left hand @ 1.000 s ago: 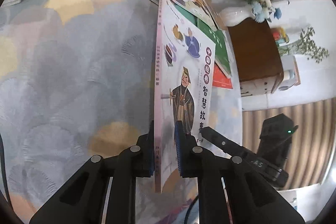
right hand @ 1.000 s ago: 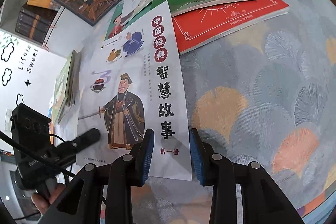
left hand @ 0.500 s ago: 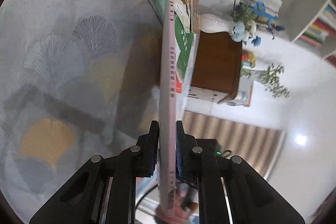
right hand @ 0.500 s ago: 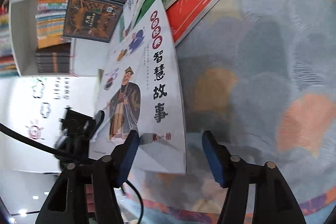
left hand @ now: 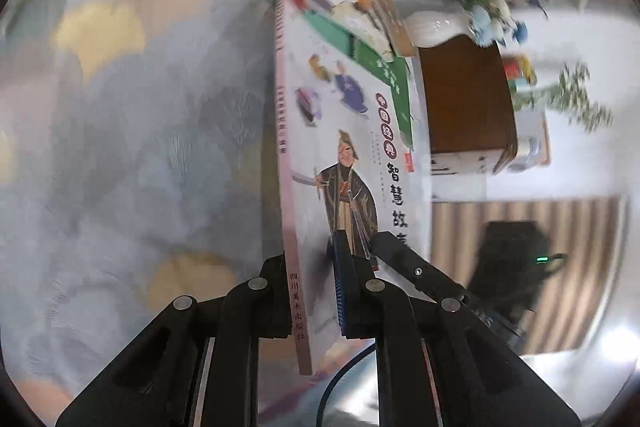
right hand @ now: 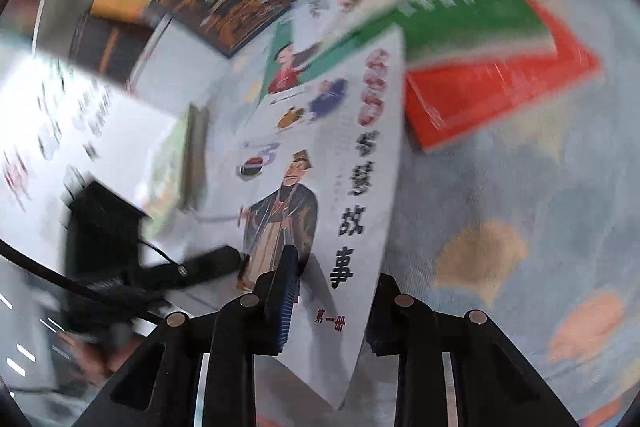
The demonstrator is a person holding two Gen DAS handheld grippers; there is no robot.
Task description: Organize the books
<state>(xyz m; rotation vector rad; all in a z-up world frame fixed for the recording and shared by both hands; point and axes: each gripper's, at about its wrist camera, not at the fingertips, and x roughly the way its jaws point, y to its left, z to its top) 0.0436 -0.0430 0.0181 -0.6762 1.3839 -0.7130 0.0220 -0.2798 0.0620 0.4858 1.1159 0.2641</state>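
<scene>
A grey-blue tablecloth with orange and yellow fan motifs [left hand: 120, 147] is seen as the work surface. A thin white paperback with a robed swordsman on its cover [left hand: 352, 163] is held tilted above it, spine pinched between the closed pads of the left gripper [left hand: 316, 291]. The right gripper [right hand: 332, 307] straddles the lower edge; contact cannot be confirmed. Cover writing reads 智慧故事 and 第一册. Beyond the paperback lie a green book [right hand: 460, 7] and a red book [right hand: 500, 91]; a brown wooden cabinet [left hand: 468, 99] stands off-table.
</scene>
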